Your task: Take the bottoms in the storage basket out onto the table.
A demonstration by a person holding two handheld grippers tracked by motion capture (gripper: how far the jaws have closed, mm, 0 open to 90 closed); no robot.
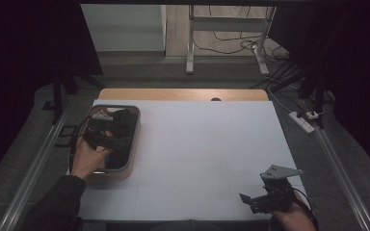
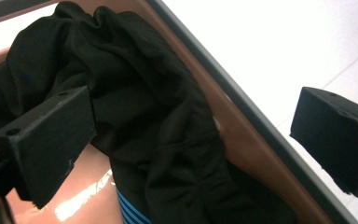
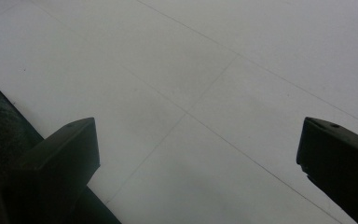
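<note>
Left gripper (image 1: 107, 136) down in brown bin (image 1: 136, 139), far left on table, jaws wide. Black cloth (image 2: 154, 116) sits right between them. Right gripper (image 1: 265, 199) near right, wide, holding nothing, well apart.

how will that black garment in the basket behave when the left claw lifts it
Probably floppy: the black garment lies crumpled in soft folds inside the basket, so it should drape and trail from one pinch point. It looks light for its bulk. It may drag over the basket wall, or catch the blue striped fabric beneath it.
</note>
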